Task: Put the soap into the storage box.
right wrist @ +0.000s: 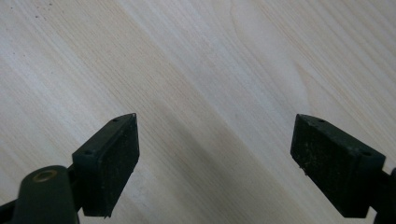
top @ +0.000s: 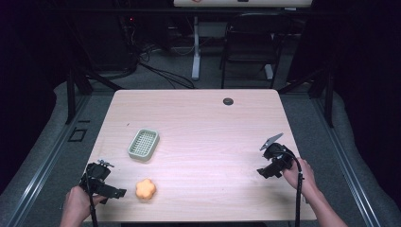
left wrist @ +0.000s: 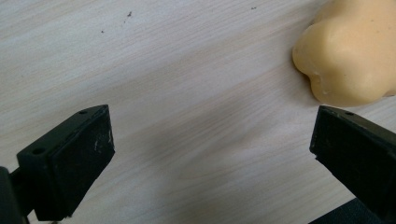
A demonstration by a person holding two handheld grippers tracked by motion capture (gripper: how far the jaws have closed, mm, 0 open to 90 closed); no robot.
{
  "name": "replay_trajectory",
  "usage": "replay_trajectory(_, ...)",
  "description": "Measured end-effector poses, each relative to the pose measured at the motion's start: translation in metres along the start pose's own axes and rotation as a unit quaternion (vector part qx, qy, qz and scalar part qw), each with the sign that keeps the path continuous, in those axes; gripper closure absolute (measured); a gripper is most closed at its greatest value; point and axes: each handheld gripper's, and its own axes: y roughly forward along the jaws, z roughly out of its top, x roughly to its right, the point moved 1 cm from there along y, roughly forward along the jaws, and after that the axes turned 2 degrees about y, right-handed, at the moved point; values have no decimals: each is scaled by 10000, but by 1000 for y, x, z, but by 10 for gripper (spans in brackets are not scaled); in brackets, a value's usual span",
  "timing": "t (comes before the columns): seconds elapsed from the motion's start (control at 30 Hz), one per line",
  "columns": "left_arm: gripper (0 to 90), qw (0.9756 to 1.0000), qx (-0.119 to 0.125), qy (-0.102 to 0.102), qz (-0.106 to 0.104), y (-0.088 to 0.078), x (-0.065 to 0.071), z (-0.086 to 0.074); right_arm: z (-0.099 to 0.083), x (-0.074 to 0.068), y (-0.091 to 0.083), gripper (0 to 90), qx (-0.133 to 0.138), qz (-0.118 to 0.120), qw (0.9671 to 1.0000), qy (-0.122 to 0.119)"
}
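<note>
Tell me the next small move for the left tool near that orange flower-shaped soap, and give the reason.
Probably shift the left tool toward the orange flower-shaped soap until the soap sits between its jaws. The jaws stand open over bare light wooden table, with the soap off to one side beyond one jaw in the left gripper view. The green slotted soap dish lies farther off.

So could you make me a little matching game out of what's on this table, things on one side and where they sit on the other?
Things:
1. green soap dish
2. orange flower-shaped soap
3. dark round cap
4. right gripper

Places:
A. near the table's far edge
B. close to the left gripper, at the near edge
C. right side of the table, jaws open over bare wood
D. left half of the table, beyond the soap

Pairs: 1-D, 2-B, 3-A, 4-C
</note>
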Motion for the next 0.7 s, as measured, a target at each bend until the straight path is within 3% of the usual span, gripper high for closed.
replay_trajectory(0.27,0,9999,-47,124,-41,-2,6,5,-2,-1,0,153,61,37,9999,127)
replay_trajectory(0.7,0,9994,-34,316,-138,-7,22,11,-3,-1,-1,152,-14,11,10000,56)
